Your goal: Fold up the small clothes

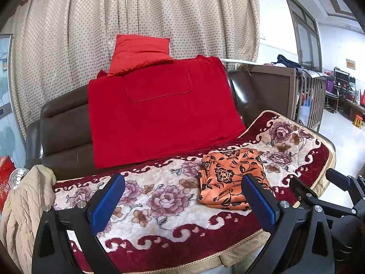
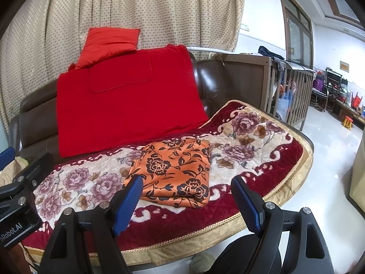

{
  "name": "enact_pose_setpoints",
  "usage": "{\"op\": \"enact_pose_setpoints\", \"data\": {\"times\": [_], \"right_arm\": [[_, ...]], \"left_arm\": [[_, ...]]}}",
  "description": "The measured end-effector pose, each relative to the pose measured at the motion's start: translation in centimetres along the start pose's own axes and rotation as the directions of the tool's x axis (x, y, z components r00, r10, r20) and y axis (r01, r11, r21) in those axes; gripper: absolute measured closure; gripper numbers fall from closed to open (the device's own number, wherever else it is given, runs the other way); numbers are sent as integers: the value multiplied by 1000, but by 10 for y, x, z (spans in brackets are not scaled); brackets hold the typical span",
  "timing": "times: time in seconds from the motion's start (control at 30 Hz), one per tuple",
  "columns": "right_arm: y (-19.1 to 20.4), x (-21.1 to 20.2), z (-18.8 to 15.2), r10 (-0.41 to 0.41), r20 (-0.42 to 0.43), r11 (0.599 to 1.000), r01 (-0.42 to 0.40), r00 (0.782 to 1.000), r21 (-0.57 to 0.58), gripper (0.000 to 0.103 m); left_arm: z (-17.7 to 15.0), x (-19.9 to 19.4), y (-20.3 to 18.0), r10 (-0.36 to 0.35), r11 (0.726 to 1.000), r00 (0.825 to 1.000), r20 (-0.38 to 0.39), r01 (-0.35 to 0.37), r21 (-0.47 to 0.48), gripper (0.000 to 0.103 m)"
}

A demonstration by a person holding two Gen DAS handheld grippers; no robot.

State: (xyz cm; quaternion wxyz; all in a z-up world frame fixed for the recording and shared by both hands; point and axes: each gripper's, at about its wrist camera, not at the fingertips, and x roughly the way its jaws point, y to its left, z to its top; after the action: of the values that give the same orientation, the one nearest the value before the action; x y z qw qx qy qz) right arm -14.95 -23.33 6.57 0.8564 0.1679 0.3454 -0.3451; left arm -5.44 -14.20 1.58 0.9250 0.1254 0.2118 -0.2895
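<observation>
An orange garment with black flowers (image 1: 230,178) lies folded into a flat square on the floral sofa cover (image 1: 148,203). It also shows in the right wrist view (image 2: 175,171). My left gripper (image 1: 182,203) is open and empty, held above the seat to the left of the garment. Its right fingertip (image 1: 255,196) overlaps the garment's near corner in the picture. My right gripper (image 2: 187,201) is open and empty, hovering just in front of the garment's near edge. The right gripper also shows at the right edge of the left wrist view (image 1: 337,187).
A red blanket (image 1: 159,114) and a red pillow (image 1: 141,52) lean on the brown leather sofa back (image 1: 61,127). A beige quilted coat (image 1: 25,207) hangs at the left. A wooden crib (image 2: 285,86) stands to the right, and dotted curtains (image 1: 136,11) hang behind.
</observation>
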Motion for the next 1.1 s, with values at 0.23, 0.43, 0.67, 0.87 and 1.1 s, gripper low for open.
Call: {"op": "enact_pose_setpoints", "data": {"times": [0.23,0.43,0.67,0.87,1.1], "right_arm": [[5,3,-1,-4,-8,1000,4,1000,-11,20],[12,7,-2,1,-15,1000,-1,1000,-27,20],[19,13,-5,15,-27,999,-16,1000,-43,20],[22,13,-9,29,-32,998,-30,999,-49,20],[16,0,-8,36,-11,999,-36,999,-36,20]], "left_arm": [[-1,3,6,2,1000,1000,-2,-2,-10,2],[-3,7,11,9,1000,1000,-9,-10,-17,2],[-9,11,17,25,999,999,-20,-26,-25,2],[-11,8,18,34,999,999,-23,-35,-27,2],[-9,-8,15,39,999,999,-5,-39,-25,2]]}}
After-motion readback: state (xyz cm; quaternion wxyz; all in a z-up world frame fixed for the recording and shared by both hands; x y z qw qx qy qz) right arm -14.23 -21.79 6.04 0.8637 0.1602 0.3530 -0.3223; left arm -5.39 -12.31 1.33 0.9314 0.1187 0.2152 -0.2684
